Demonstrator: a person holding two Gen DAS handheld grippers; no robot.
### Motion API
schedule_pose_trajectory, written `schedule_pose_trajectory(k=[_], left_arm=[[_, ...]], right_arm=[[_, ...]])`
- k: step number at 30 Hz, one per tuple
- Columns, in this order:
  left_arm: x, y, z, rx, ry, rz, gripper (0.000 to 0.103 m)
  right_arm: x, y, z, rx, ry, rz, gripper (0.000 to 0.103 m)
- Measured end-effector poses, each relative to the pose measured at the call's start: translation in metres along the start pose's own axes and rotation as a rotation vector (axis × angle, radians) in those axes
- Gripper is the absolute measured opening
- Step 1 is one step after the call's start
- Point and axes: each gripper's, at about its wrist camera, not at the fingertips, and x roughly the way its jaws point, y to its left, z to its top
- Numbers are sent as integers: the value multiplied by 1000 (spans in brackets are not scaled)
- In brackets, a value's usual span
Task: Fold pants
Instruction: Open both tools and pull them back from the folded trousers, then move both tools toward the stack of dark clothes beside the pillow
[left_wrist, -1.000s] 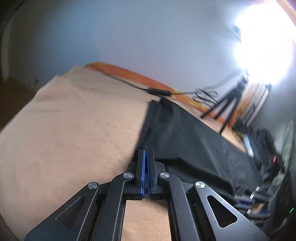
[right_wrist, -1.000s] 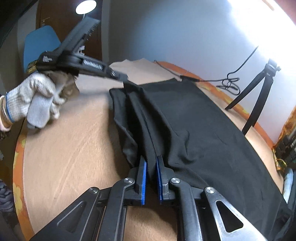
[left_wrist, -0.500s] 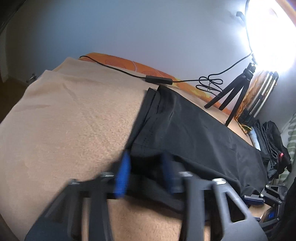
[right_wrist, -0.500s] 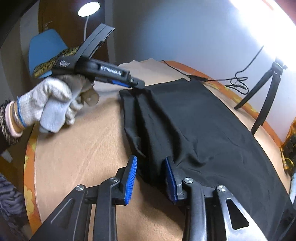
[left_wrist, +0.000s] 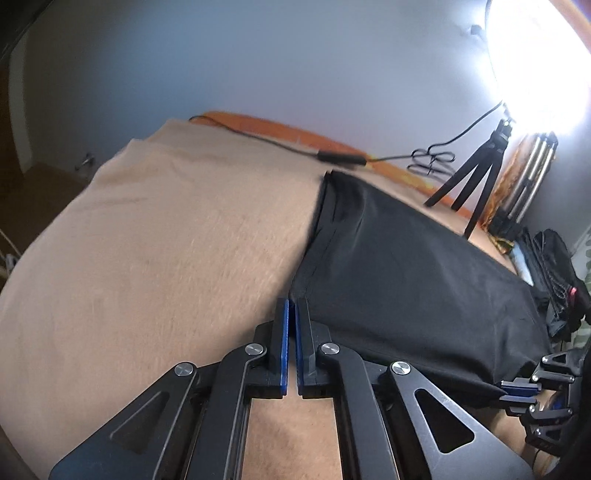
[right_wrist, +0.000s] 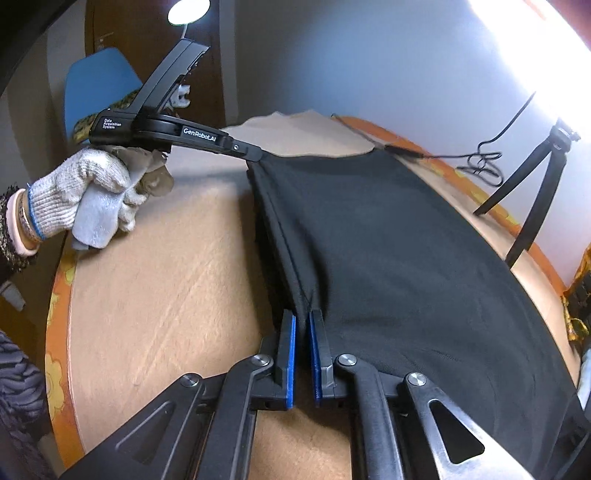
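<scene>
The black pants (right_wrist: 406, 258) lie flat and lengthwise on a tan blanket (left_wrist: 166, 258) that covers the work surface. An orange patterned cover (right_wrist: 59, 332) shows at the surface's edges.

Left gripper (left_wrist: 293, 314): the jaws have just been closing and now stand narrow, pinching the near corner of the pants' edge between the blue pads (left_wrist: 283, 332). In the right wrist view, the same gripper (right_wrist: 255, 157) meets the far corner of the cloth. A gloved hand (right_wrist: 85, 192) holds its handle.

Right gripper (right_wrist: 302, 325): the jaws have just been closing and now stand narrow, with a ridge of black cloth gathered between the pads (right_wrist: 291, 350). The edge of the pants runs taut between the two grippers.

Surroundings:
- A black cable (left_wrist: 258, 138) with an inline box (left_wrist: 341, 158) crosses the far side of the blanket, just beyond the pants.
- A small black tripod (left_wrist: 476, 181) stands near the far long edge of the pants, apart from the cloth.
- A bright light (left_wrist: 539, 66) glares above the tripod.
- A blue chair (right_wrist: 96, 85) and a lamp (right_wrist: 188, 11) stand beyond the left hand.
- Dark bags (left_wrist: 554, 266) lie off the far end.

Nothing lies on top of the pants.
</scene>
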Motion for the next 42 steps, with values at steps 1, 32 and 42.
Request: schedule_pose_trajectory(k=[1,32,42], left_arm=[[0,-1,1,9,-1,25,2],[-125,-188,-54,371,-59,-111,50],[-137,-247,-87,438,-42,-144,58]], right_arm=[[0,2,-1,-4,2,4,7],[-177,-43,-85,459,-207,-241,84],[-204,-71,-124,534,-218,-330,89]])
